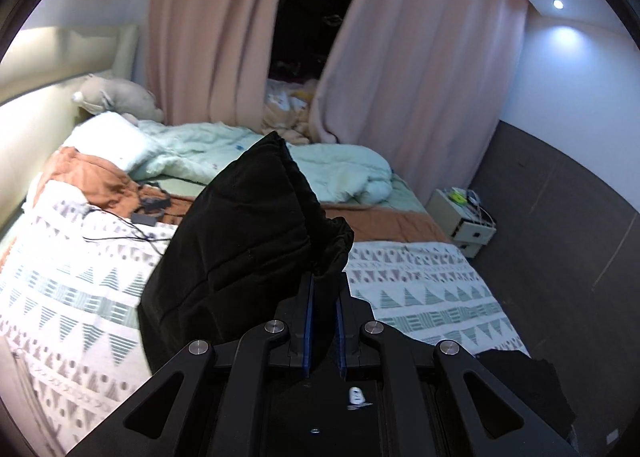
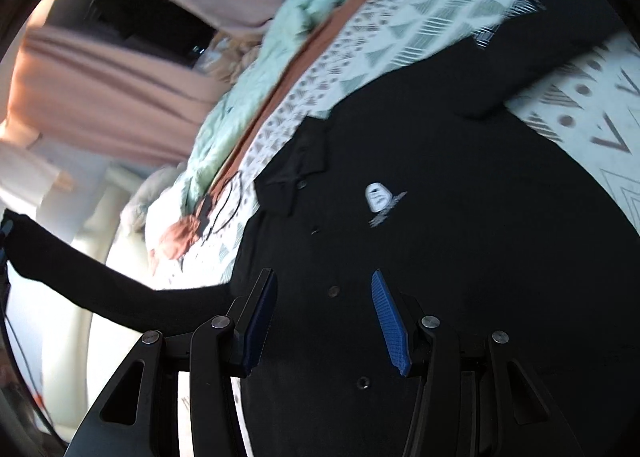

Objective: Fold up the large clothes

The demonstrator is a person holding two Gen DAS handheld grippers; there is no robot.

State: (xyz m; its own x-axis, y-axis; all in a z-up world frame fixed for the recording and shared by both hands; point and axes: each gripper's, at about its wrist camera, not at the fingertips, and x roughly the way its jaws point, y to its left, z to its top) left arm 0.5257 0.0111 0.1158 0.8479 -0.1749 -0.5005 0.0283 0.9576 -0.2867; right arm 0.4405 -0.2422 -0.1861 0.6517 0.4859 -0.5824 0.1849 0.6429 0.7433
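A large black shirt (image 2: 460,217) with a small white chest logo (image 2: 378,197) and a buttoned collar lies spread on the patterned bedspread (image 2: 400,37). My left gripper (image 1: 325,285) is shut on the cuff end of its black sleeve (image 1: 248,233) and holds it lifted above the bed. In the right wrist view that sleeve (image 2: 100,285) stretches off to the left edge. My right gripper (image 2: 324,289) is open, its blue pads apart just above the shirt's button placket.
The bed carries a white patterned bedspread (image 1: 72,297), a mint quilt (image 1: 248,161), an orange blanket (image 1: 92,177), a charger with cables (image 1: 148,213) and a plush toy (image 1: 116,97). Pink curtains (image 1: 400,77) hang behind. A white nightstand (image 1: 460,221) stands at the right.
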